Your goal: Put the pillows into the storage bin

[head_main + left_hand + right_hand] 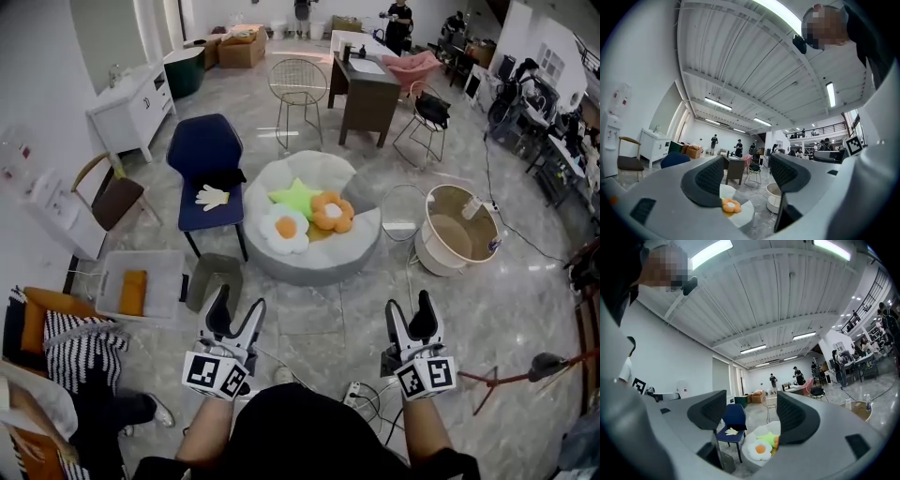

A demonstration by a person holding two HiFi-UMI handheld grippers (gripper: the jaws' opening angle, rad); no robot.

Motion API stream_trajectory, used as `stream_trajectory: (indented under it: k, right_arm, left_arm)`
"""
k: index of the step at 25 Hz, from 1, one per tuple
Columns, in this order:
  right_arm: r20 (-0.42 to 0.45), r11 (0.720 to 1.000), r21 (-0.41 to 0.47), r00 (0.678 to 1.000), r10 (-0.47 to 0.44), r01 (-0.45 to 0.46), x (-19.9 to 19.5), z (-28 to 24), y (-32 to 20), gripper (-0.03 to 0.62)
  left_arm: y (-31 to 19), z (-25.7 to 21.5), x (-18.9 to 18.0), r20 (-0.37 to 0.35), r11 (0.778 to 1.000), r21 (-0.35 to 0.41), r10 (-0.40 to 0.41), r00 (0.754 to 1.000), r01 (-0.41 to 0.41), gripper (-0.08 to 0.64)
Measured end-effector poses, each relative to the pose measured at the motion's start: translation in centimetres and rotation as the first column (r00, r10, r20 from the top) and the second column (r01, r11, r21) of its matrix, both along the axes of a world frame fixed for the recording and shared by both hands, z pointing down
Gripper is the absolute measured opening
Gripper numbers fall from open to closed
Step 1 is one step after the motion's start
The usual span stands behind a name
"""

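A: Left gripper (236, 307): jaws apart, nothing between them. Right gripper (411, 307) the same, spread and empty. Both are held low, side by side, pointing ahead.
B: Pillows?
A: Three, all on the grey beanbag (356, 248), straight ahead of both grippers and well apart from them. White flower pillow (284, 228) is at the front edge. Orange flower pillow (332, 212) is just beside it on the right. Green star pillow (297, 197) is behind those two.
B: Which hand's nearer?
A: Not much in it. The white one sits more on the left gripper's side; the orange one leans toward the right gripper. In the right gripper view the white and green pillows show low between its jaws. The left gripper view lines up on the orange one.
B: Long axis?
A: None really, they're all roundish. Approach angle shouldn't matter much, I'd say.
B: Bin?
A: Clear bin (169, 272) on the floor, left of the beanbag and near the left gripper, long side across the view. There's an orange cushion (133, 292) inside. A round tub (431, 253) stands right of the beanbag, but I take the clear bin as the target.
B: So?
A: Reach forward, then carry left. Left arm probably has the shorter haul.
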State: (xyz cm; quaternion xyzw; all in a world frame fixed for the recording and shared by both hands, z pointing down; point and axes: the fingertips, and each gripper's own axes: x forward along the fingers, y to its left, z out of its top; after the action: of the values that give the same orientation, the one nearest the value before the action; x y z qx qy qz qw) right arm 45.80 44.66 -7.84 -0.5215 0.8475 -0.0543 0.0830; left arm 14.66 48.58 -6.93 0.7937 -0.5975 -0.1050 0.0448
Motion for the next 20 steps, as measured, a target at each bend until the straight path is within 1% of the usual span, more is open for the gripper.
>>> stream_trajectory:
  k: [4,9,14,17,20]
  right_arm:
    - [0.013,1.000,-0.022,1.000,0.015,-0.015,-3.2,0.0,-3.7,0.330]
    - [0.006,0.999,-0.034,1.000,0.020,-0.020,-6.3,0.1,-6.0,0.330]
    - [-0.022,0.999,-0.037,1.000,0.018,-0.019,-7.2,0.2,-6.8,0.328]
    - [-0.027,0.999,-0.039,0.999,0.030,-0.031,-7.0,0.4,-7.4,0.328]
    - [-0.023,0.999,-0.040,0.999,0.029,-0.030,-6.8,0.7,-8.9,0.328]
  left_arm:
    - [-3.3,-0.8,-2.1,0.023,1.000,0.016,0.026,0.999,-0.027,0.319]
    - [-5.5,-0.2,-4.6,0.022,0.999,-0.001,0.033,0.999,-0.033,0.319]
    - [-6.7,1.0,-5.4,0.003,0.999,-0.024,0.034,0.999,-0.034,0.318]
    - [-7.2,1.4,-5.6,-0.004,0.999,-0.035,0.040,0.999,-0.040,0.318]
    - [-8.0,1.8,-6.1,-0.004,0.999,-0.041,0.027,1.000,-0.028,0.318]
